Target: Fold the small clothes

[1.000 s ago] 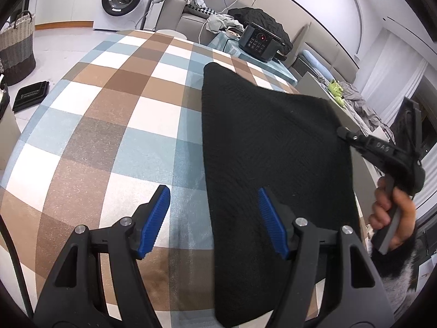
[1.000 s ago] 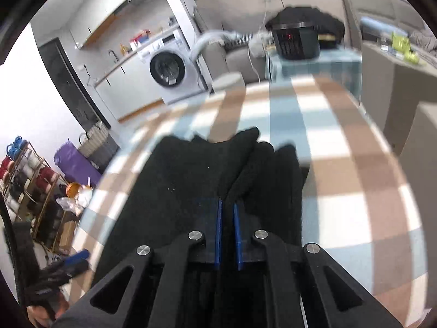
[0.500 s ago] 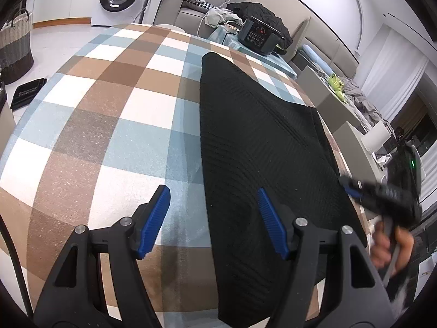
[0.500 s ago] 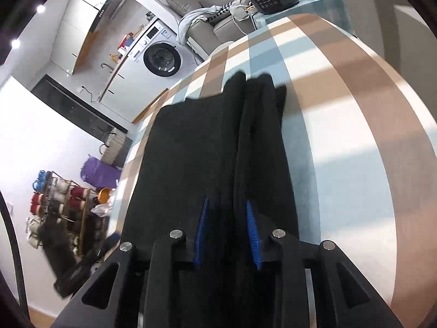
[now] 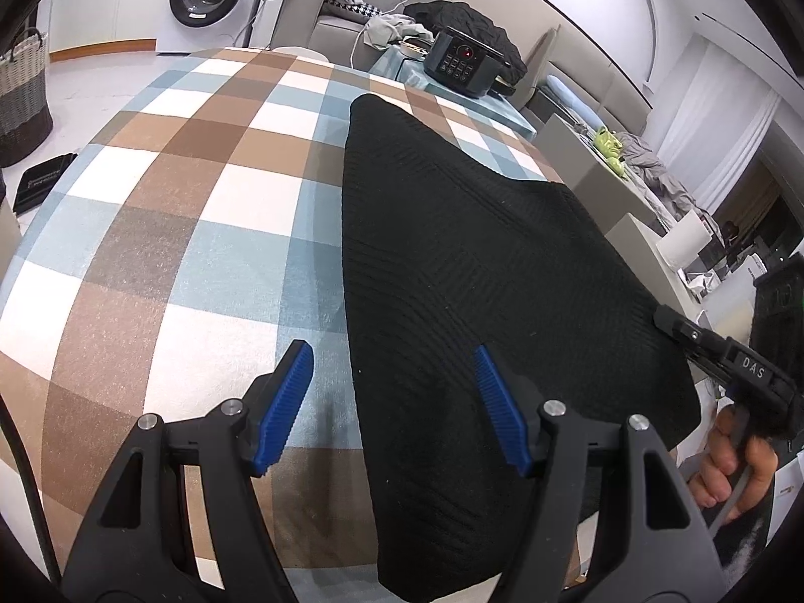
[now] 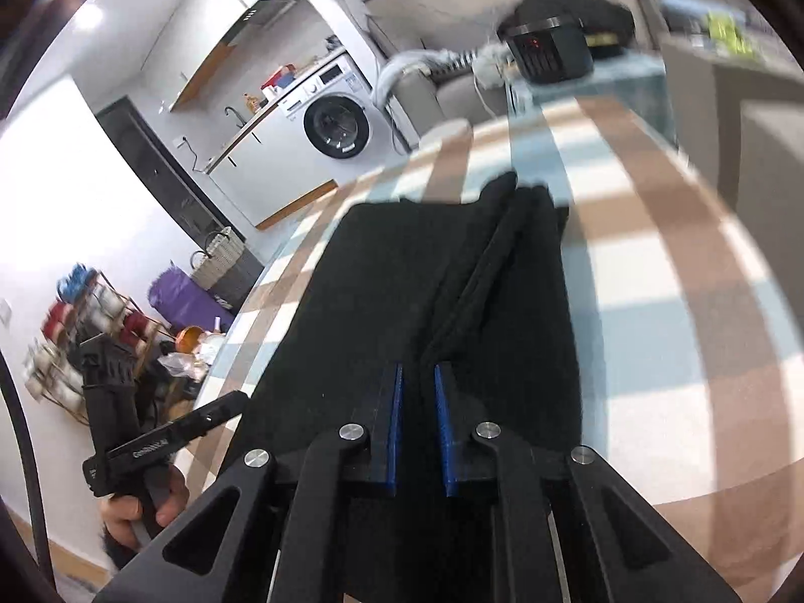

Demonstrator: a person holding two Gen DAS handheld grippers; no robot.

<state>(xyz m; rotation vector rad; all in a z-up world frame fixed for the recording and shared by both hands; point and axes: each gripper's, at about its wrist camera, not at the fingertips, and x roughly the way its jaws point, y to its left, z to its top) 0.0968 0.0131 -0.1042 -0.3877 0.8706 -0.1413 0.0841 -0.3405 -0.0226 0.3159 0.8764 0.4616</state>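
Since half a second ago your right gripper has narrowed again on the black garment, though I cannot tell if it grips. Your left gripper hangs wide open, straddling the garment's left edge. The garment's long axis runs straight away from you down the checked worktop, so both grippers sit at its near end.

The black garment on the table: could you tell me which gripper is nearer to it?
Right. The right gripper has its fingers on either side of a fold of the black garment; the left gripper hangs open at its left edge.
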